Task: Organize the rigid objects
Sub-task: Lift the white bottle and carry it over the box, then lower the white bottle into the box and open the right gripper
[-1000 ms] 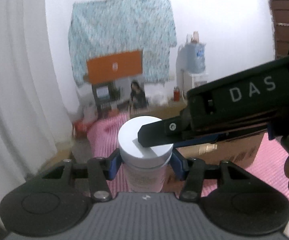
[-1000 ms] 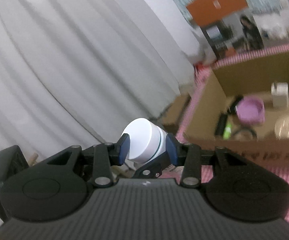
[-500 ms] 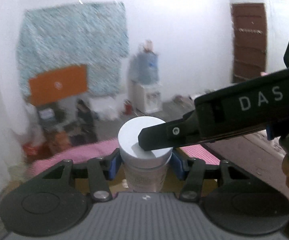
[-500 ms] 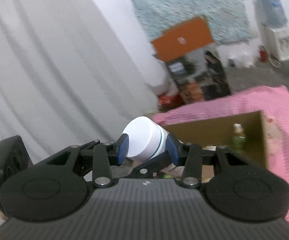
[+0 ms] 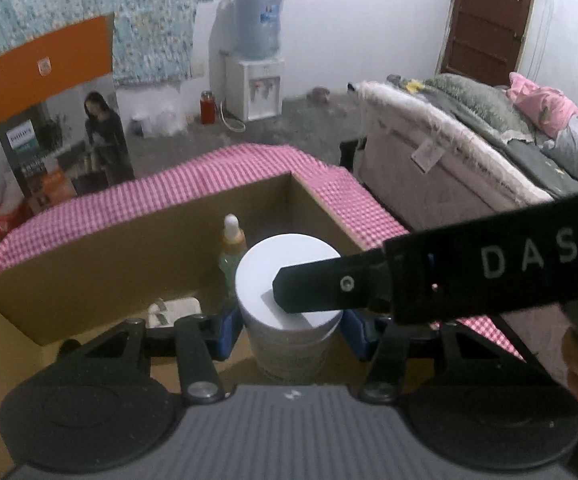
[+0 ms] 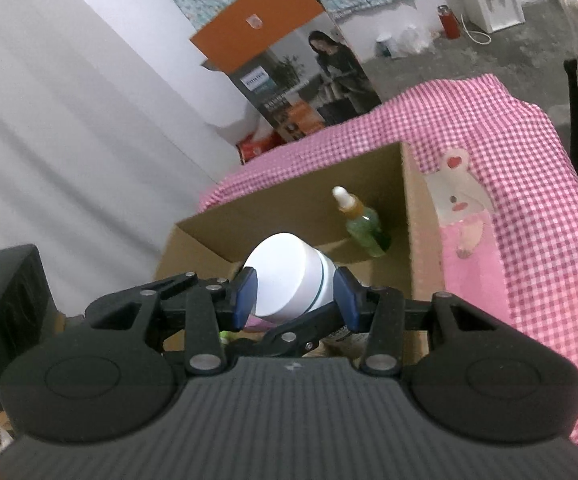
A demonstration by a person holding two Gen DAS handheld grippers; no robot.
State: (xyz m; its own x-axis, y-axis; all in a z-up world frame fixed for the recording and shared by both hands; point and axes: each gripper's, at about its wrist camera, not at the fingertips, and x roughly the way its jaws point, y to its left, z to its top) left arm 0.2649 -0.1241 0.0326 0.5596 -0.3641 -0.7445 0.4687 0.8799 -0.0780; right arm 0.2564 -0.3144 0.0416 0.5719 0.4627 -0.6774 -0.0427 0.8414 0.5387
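Note:
Both grippers hold one white-lidded jar. In the left wrist view my left gripper (image 5: 291, 326) is shut on the jar's body (image 5: 291, 354) below its lid (image 5: 285, 276). The other gripper's black finger (image 5: 321, 290) crosses the lid from the right. In the right wrist view my right gripper (image 6: 295, 294) is shut on the jar's white lid (image 6: 289, 286). The jar hangs over an open cardboard box (image 6: 289, 208) on a pink checked cloth (image 6: 529, 208). A green dropper bottle (image 6: 363, 220) stands in the box's far corner.
A small white item (image 5: 173, 308) lies in the box. A card with a bear picture (image 6: 455, 196) lies on the cloth right of the box. A bed (image 5: 469, 136) stands to the right, a water dispenser (image 5: 255, 60) and an orange-topped carton (image 5: 49, 120) at the far wall.
Both views have swung right and tilted down. The box interior and the dropper bottle now show below the jar. Both grippers keep their hold on the jar.

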